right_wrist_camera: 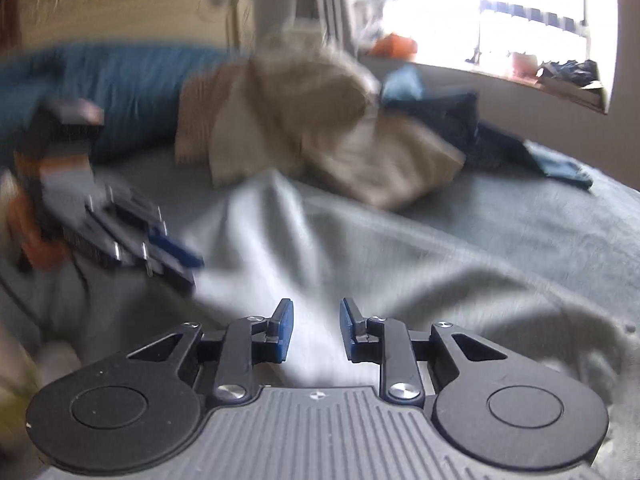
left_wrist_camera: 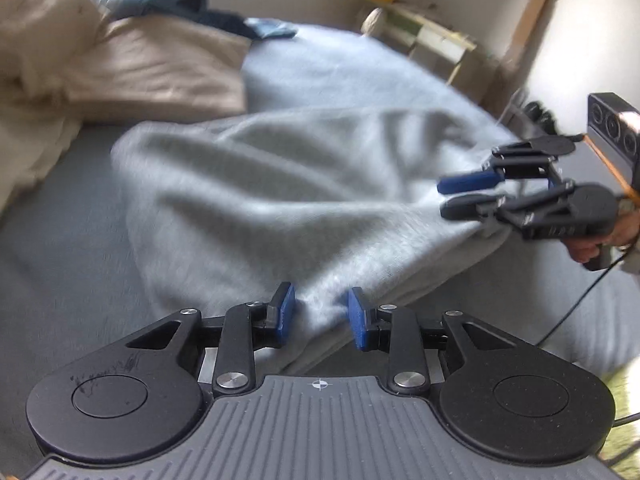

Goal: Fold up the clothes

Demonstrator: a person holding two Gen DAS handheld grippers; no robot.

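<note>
Grey knit fabric, seemingly a pale sweatshirt [left_wrist_camera: 280,184], lay crumpled across the grey bedsheet [left_wrist_camera: 52,248], and its near hem ran between the blue pads of the left gripper [left_wrist_camera: 322,316]. Those jaws stood narrowly apart with cloth bunched in the gap; the pads did not clearly press it, so whether it was gripped could not be told. Further right, the right gripper [left_wrist_camera: 460,196] hung at the garment's other edge, turned on its side with one finger above the other, a slim gap between them and fabric at the tips; its own camera showed pale cloth [right_wrist_camera: 316,344] lying between parted pads without plain contact. A hand [left_wrist_camera: 592,244] held its handle at the frame edge, and both tools pointed slantwise down toward the bed. Judging by the loose ridges and no tidy crease anywhere, the fold looked barely begun: the garment wanted spreading flat first. Beyond it a beige garment [left_wrist_camera: 160,72] sat heaped and dark blue clothes [left_wrist_camera: 188,0] lay near the window, all apparently unfolded
</note>
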